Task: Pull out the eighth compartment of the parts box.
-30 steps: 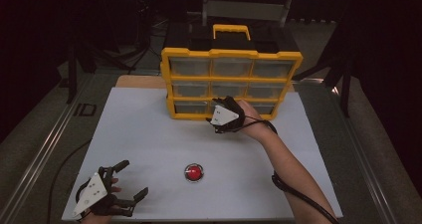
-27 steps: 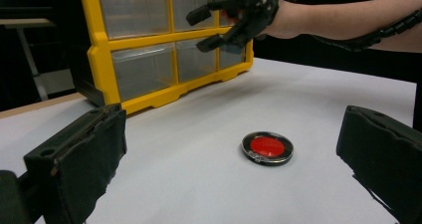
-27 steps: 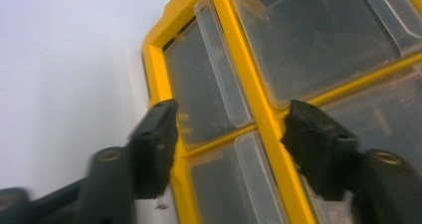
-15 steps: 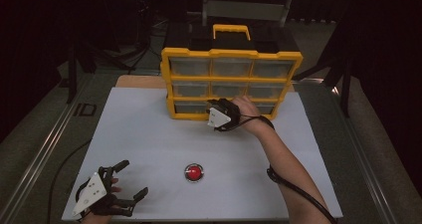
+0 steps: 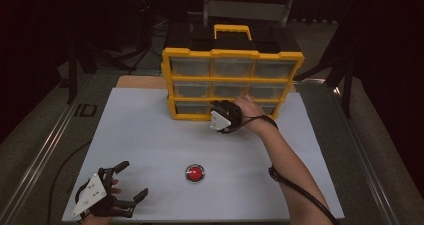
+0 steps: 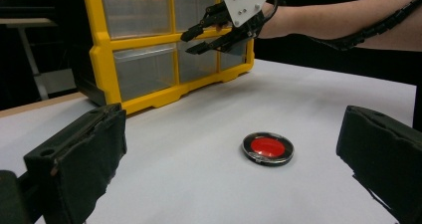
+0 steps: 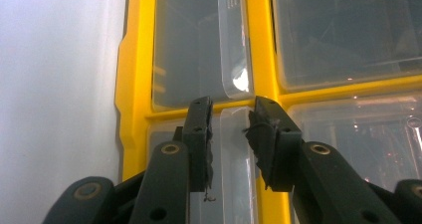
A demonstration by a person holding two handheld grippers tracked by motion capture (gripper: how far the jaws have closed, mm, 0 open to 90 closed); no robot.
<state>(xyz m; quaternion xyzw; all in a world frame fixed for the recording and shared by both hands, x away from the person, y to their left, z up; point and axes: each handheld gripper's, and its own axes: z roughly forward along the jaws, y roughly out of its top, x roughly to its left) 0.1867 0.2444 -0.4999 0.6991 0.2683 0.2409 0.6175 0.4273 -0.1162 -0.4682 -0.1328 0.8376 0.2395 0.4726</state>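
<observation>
My right tongs (image 5: 216, 116) were at the yellow drawer cabinet (image 5: 232, 55) at twelve o'clock on the surface (image 5: 150, 135), nosed against its bottom row. In the right gripper view a clear drawer's pull tab (image 7: 231, 134) stood directly ahead between the jaws, its long axis running along them. They had just been closing, yet I saw gaps beside both pads. My left tongs (image 5: 127, 182) lay spread at seven o'clock, well apart.

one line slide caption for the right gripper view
Right claw closing around the clear pull tab of a bottom drawer in the yellow drawer cabinet.
</observation>
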